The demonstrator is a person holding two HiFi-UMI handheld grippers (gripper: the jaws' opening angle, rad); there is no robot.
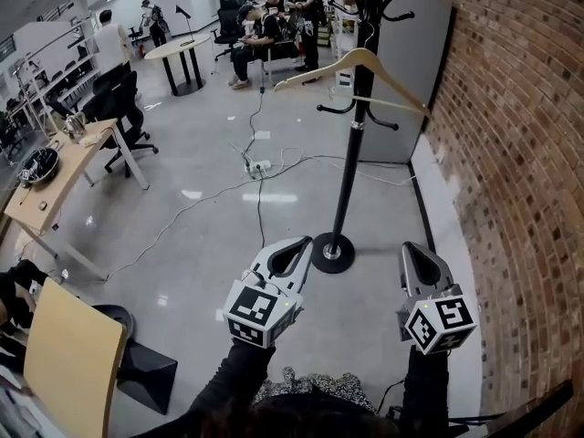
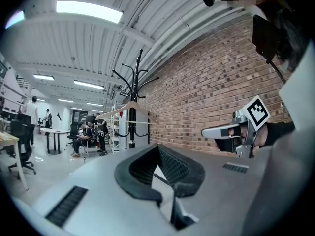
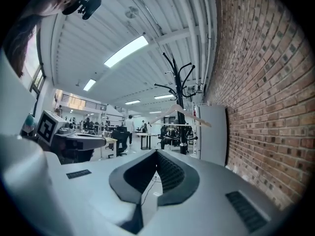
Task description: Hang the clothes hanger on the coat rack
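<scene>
A pale wooden clothes hanger (image 1: 365,62) hangs by its hook high on the black coat rack (image 1: 351,153), which stands on a round base close to the brick wall. Both grippers are held level, low and in front of the rack, well apart from the hanger. My left gripper (image 1: 304,242) is just left of the base, its jaws closed together and empty. My right gripper (image 1: 409,248) is to the right of the base, also shut with nothing in it. The left gripper view shows the hanger (image 2: 129,107) far ahead, and so does the right gripper view, with the hanger (image 3: 179,111) on the rack (image 3: 181,82).
A brick wall (image 1: 520,172) runs along the right, with a white panel (image 1: 415,80) behind the rack. Cables and a power strip (image 1: 258,165) lie on the floor. A desk (image 1: 55,190) and a wooden chair (image 1: 68,363) are at left; seated people (image 1: 260,35) are at the back.
</scene>
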